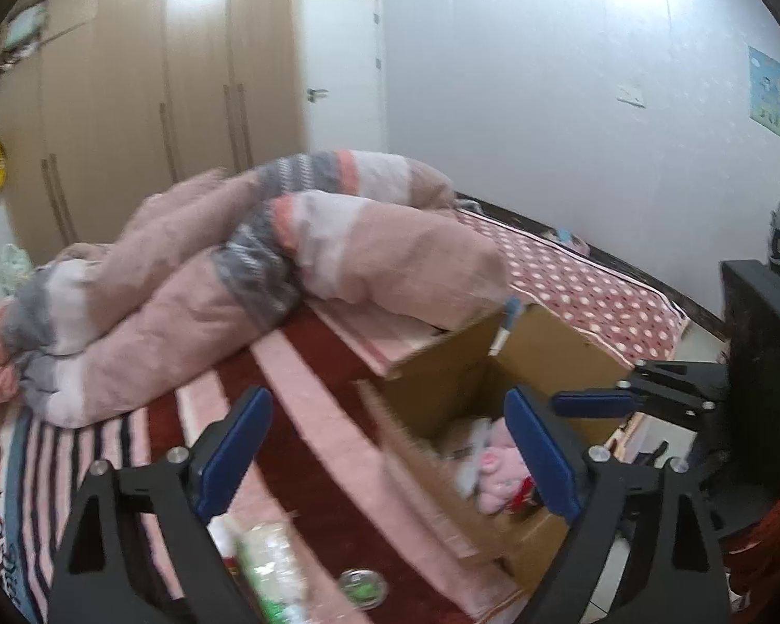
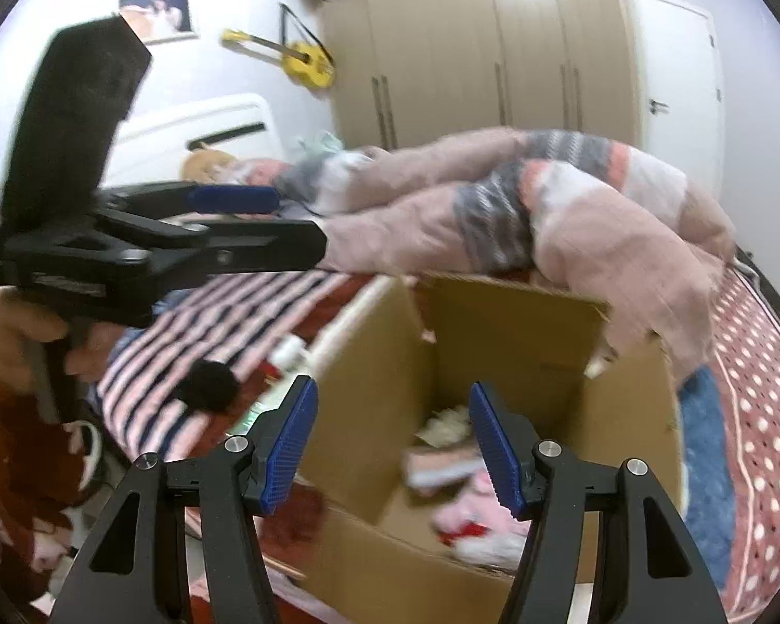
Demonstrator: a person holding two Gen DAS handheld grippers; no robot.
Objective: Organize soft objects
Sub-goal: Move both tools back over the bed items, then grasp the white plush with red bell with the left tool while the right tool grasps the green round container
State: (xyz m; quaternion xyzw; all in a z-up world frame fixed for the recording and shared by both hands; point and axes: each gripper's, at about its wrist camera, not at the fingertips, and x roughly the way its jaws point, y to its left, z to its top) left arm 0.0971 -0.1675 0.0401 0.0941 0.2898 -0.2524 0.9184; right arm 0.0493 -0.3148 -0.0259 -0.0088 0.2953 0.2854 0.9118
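Note:
An open cardboard box point(image 1: 556, 348) stands on the bed; it also shows in the right wrist view point(image 2: 546, 322). Inside lie a pink plush toy point(image 1: 499, 468) and other soft items point(image 2: 457, 468). My left gripper point(image 1: 390, 426) is open and empty, above the bed beside the box's left flap. My right gripper point(image 2: 392, 416) is open and empty, hovering over the box opening. The right gripper also shows in the left wrist view point(image 1: 598, 400), and the left gripper in the right wrist view point(image 2: 265, 208). A small black soft object point(image 2: 208, 385) lies on the striped blanket.
A rumpled pink and grey quilt point(image 1: 234, 270) is heaped on the bed behind the box and drapes its far edge point(image 2: 650, 270). A plastic-wrapped item point(image 1: 270, 572) lies near the left gripper. A wardrobe point(image 1: 130, 78), door point(image 1: 343, 67) and wall surround the bed.

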